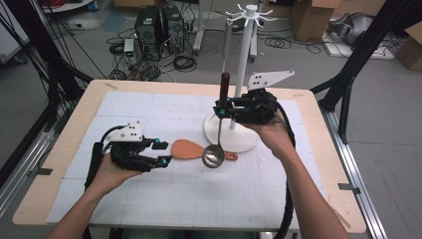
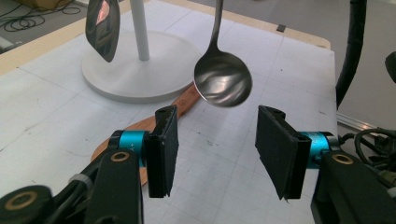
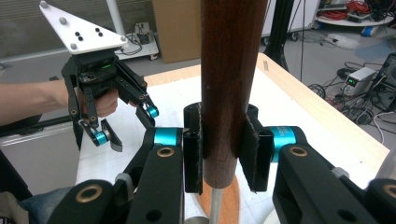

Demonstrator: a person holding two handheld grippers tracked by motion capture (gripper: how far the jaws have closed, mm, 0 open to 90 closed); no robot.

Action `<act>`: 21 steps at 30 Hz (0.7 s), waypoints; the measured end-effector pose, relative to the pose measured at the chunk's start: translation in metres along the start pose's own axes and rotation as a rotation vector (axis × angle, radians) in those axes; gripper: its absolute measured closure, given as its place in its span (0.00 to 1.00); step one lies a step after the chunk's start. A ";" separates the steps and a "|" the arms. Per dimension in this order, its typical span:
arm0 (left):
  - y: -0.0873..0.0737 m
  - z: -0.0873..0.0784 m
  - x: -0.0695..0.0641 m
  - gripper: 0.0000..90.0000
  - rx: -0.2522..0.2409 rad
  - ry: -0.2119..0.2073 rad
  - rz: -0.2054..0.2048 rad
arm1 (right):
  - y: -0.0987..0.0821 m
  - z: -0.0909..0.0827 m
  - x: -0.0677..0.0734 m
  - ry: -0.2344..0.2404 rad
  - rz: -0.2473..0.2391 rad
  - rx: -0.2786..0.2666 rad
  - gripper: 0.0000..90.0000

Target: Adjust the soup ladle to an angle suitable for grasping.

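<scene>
My right gripper [image 1: 222, 110] is shut on the dark wooden handle of a steel ladle [image 1: 213, 156], which hangs upright with its bowl low over the mat. In the right gripper view the pads [image 3: 192, 154] press both sides of that handle [image 3: 231, 70]. An orange spatula [image 1: 188, 149] lies flat on the mat under the ladle's bowl. My left gripper [image 1: 167, 152] sits at the spatula's left end, open, with nothing between its jaws. In the left gripper view the ladle bowl [image 2: 223, 84] hangs just beyond the jaws and the spatula [image 2: 187, 98] runs beside the left jaw.
A white hook stand [image 1: 246, 74] rises from a round base [image 1: 239, 139] right behind the ladle. A shiny metal utensil [image 2: 103, 25] hangs from it. The gridded white mat [image 1: 149, 199] covers the wooden table [image 1: 59, 149]. Cables and boxes lie on the floor beyond.
</scene>
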State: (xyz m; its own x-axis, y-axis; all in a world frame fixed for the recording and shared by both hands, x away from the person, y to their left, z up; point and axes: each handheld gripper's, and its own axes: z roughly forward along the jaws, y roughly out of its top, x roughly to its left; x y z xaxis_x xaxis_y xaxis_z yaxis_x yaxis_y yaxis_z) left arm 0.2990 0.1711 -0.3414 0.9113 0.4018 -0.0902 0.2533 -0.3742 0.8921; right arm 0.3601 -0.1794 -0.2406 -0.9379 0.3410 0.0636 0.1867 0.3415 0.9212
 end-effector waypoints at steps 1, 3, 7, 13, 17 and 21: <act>-0.001 -0.001 0.000 0.54 0.000 0.000 -0.002 | 0.001 -0.001 -0.001 -0.002 0.000 0.003 0.81; -0.003 -0.003 0.001 0.53 0.004 0.005 -0.002 | 0.004 -0.002 -0.003 -0.002 -0.004 0.003 0.81; -0.006 -0.006 0.003 0.52 0.002 0.015 -0.009 | 0.008 -0.004 -0.007 0.005 -0.008 0.007 0.81; -0.014 -0.012 0.006 0.50 0.014 0.032 -0.022 | 0.013 -0.008 -0.014 0.011 -0.010 0.008 0.81; -0.018 -0.015 0.007 0.49 0.009 0.040 -0.028 | 0.016 -0.009 -0.019 0.002 -0.004 0.007 0.81; -0.020 -0.017 0.009 0.47 0.009 0.047 -0.030 | 0.022 -0.011 -0.021 -0.005 -0.009 0.014 0.81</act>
State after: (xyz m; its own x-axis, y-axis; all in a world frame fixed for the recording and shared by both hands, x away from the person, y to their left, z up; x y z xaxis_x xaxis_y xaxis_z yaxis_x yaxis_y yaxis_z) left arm 0.2966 0.1963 -0.3525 0.8868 0.4520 -0.0960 0.2836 -0.3685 0.8853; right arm 0.3808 -0.1890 -0.2170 -0.9380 0.3426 0.0537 0.1826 0.3562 0.9164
